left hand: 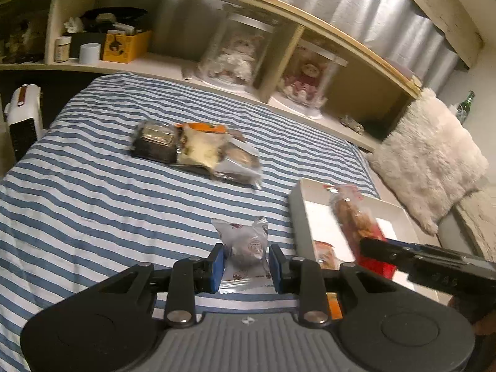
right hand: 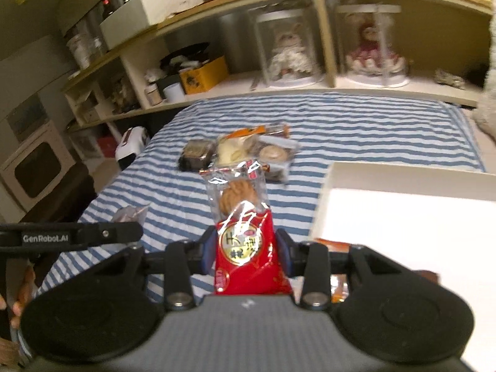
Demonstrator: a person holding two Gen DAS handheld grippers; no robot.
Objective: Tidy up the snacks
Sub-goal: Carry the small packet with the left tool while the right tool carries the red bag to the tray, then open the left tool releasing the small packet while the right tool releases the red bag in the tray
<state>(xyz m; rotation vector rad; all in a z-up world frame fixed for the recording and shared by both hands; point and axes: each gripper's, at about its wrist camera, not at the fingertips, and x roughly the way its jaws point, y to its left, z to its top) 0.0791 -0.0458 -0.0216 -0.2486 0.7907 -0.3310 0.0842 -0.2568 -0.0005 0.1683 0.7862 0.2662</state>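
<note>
My left gripper [left hand: 246, 266] is shut on a small silver-wrapped snack [left hand: 245, 248], held above the striped bed. My right gripper [right hand: 246, 252] is shut on a red and clear packet of biscuits [right hand: 245, 232], lifted over the bed beside the white tray [right hand: 403, 179]. The same packet [left hand: 353, 217] hangs over the tray [left hand: 297, 204] in the left wrist view, with the right gripper's fingers [left hand: 390, 252] on its red end. A cluster of wrapped snacks [left hand: 198, 148] lies mid-bed, also the cluster [right hand: 241, 152] in the right wrist view. An orange packet [right hand: 333, 245] lies in the tray's near corner.
A shelf unit [left hand: 173, 65] with doll domes, a yellow box and jars runs along the bed's far side. A fluffy cream pillow [left hand: 434, 155] lies to the right. A white heater [left hand: 24, 117] stands at the left of the bed.
</note>
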